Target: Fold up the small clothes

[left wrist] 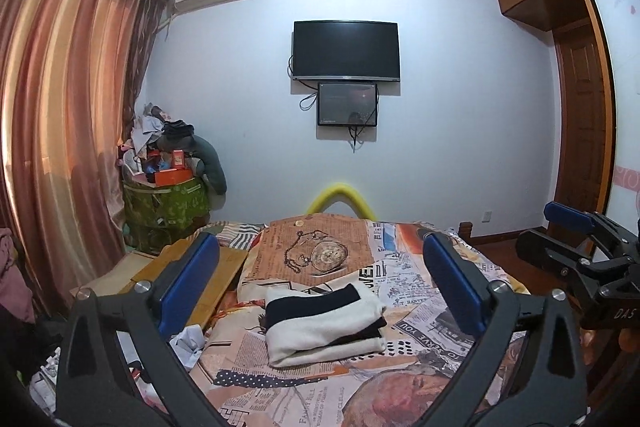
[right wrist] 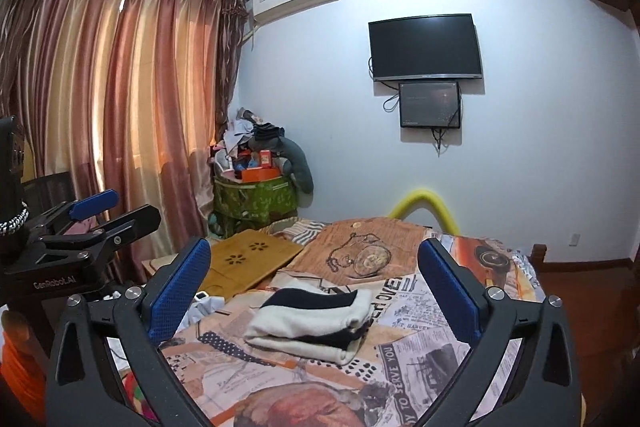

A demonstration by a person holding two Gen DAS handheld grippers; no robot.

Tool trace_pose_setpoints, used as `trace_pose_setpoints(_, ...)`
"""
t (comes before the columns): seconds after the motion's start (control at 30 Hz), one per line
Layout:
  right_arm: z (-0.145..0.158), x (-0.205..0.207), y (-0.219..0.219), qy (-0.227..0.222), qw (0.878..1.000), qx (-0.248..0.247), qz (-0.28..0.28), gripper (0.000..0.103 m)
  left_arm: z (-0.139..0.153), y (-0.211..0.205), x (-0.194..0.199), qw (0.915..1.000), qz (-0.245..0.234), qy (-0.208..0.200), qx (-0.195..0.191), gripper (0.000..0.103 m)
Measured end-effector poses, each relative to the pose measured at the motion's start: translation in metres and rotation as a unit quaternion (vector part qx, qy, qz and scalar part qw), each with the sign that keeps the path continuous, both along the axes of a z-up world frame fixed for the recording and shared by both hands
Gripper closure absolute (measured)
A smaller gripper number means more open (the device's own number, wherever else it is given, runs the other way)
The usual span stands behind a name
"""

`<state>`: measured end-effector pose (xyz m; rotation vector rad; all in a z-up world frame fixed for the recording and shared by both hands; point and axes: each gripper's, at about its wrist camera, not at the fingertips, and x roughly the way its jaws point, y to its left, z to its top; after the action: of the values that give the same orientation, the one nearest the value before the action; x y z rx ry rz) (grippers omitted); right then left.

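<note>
1. Folded cloth (left wrist: 325, 323) lying on the bed (left wrist: 416, 311), cream with dark stripes, in a neat flat pile.
2. Same cloth (right wrist: 310, 323) seen from the right wrist too, resting on the newspaper-print bed cover (right wrist: 420, 339).
3. Left gripper (left wrist: 322, 277) held up over the bed, fingers spread wide apart, nothing between them.
4. Blue pads (left wrist: 188, 279) on both fingers, clear of the cloth, not touching it.
5. Right gripper (right wrist: 314, 277) also raised over the bed, fingers spread wide, holding nothing.
6. Blue pads (right wrist: 180, 291) there too, well off the cloth.
7. Cloth seen in the gap between each pair of fingers, a bit farther along the bed than the tips.
8. Right gripper showing at the right edge of the left view, left gripper showing at the left edge of the right view, side by side.
9. Wooden board (right wrist: 248, 263) with flower-shaped holes lying at the left side of the bed, near the cloth but apart from it.
10. Dark TV (left wrist: 346, 51) on the far white wall, smaller screen (left wrist: 347, 104) hanging just under it.
11. Pink and gold curtains (right wrist: 112, 99) on the left.
12. Green bin (left wrist: 166, 205) in the corner, piled high with boxes and clothes.
13. Yellow tube (left wrist: 340, 197) curved over the far end of the bed.
</note>
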<state>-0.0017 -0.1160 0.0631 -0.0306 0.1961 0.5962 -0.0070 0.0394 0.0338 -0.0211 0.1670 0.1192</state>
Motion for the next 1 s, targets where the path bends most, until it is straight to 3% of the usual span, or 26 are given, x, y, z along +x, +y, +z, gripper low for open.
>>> trace_pose_setpoints(1.0,-0.007,-0.011,-0.003,-0.002,1.0,-0.008,-0.004,0.0,-0.004,0.0,0.001,0.9999,-0.014,0.0,-0.007,0.0)
